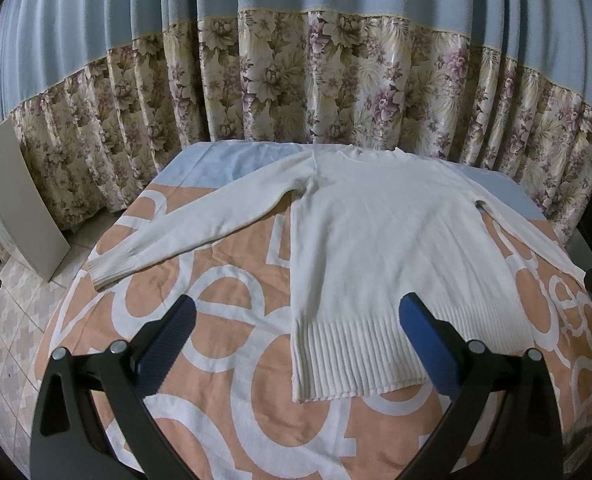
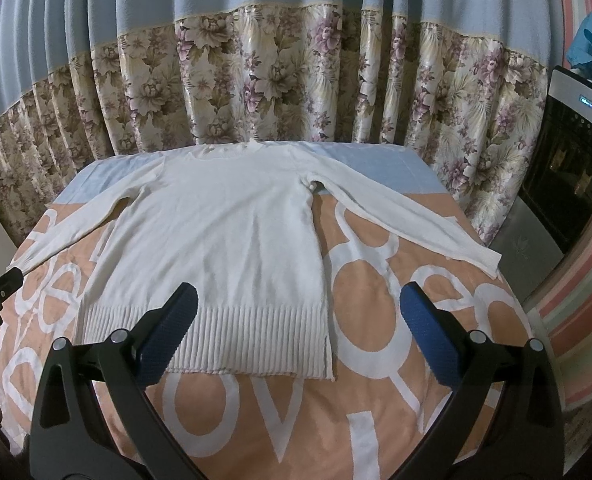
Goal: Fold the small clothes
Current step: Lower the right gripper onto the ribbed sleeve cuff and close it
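A white knit sweater (image 1: 376, 240) lies flat and spread out on the table, neck at the far side, ribbed hem near me. Its left sleeve (image 1: 184, 228) stretches out to the left; its right sleeve (image 2: 408, 216) stretches out to the right. The sweater also shows in the right wrist view (image 2: 224, 232). My left gripper (image 1: 296, 312) is open and empty, above the hem's left corner. My right gripper (image 2: 296, 308) is open and empty, above the hem's right corner.
The table carries a peach and white patterned cloth (image 1: 224, 360) with a blue band at the far side. A floral and blue curtain (image 1: 296, 80) hangs close behind. A grey board (image 1: 20, 200) leans at the left. An appliance (image 2: 568, 184) stands at the right.
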Motion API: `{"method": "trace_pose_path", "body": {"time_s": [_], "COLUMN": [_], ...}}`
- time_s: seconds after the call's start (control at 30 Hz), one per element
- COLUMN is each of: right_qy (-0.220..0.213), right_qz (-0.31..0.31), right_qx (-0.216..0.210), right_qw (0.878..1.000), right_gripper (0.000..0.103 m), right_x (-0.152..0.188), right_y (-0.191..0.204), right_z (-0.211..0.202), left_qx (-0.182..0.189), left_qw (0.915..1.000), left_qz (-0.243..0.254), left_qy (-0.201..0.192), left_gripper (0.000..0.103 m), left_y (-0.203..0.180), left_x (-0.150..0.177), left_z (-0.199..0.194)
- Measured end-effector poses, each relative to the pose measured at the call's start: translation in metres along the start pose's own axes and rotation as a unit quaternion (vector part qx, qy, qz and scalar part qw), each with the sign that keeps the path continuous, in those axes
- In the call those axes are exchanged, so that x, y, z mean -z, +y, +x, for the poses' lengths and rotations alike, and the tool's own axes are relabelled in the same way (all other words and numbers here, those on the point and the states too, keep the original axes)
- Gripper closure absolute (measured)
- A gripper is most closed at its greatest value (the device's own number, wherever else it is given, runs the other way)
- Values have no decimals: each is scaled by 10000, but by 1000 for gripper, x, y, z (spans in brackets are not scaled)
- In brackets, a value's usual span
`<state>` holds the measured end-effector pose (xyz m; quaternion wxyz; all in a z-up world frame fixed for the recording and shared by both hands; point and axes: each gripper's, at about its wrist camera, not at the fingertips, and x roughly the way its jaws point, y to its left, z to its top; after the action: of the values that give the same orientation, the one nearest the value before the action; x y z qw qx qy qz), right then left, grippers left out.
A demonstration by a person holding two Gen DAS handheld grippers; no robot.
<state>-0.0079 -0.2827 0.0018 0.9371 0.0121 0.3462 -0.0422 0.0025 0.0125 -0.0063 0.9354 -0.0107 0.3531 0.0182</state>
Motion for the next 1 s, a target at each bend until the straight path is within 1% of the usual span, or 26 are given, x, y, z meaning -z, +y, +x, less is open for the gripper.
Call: {"method": "trace_pose_path", "body": {"time_s": [0.17,0.3,0.4,0.53,0.63,0.7,0.73,0.83,0.9,1.0], "right_qy": [9,-66,-69,65,160,291,332,513,634,763], "right_qz": [-18,-89,-83,-37,16,99,142,349,422,514], "right_qx": [56,8,-15,345,547,710,726,848,1032,1202], "right_qw": [10000,9999,9999,9994,9984,9970,9967,9945,9917,9885], "right_gripper": [3,3,3,3,3,4,5,10,18,21], "right_x": [-6,-8,-10,-8,-8,-9,-9,-9,-8,-6], "right_y": [-11,-16,-35,-80,-126,-164,-175,-222,-250,-278], "right_z": [12,16,30,59,83,102,107,127,141,156], "left_qx": [9,56,102,169,258,373,401,399,467,484], "left_qw": [10000,9999,9998,9996,9993,9989,9988,9984,9979,9975], "left_qz": [84,120,155,214,273,233,227,407,442,503], "left_qy": [-38,-13,38,31,40,143,164,46,60,105], "left_gripper": [2,2,2,2,2,2,2,2,2,2], "left_y": [-7,-17,-26,-44,-62,-76,-82,-104,-116,-131], "left_x": [-7,-12,-14,-19,-22,-26,-28,-34,-39,-46], "left_z": [5,14,23,35,47,61,66,77,87,107]}}
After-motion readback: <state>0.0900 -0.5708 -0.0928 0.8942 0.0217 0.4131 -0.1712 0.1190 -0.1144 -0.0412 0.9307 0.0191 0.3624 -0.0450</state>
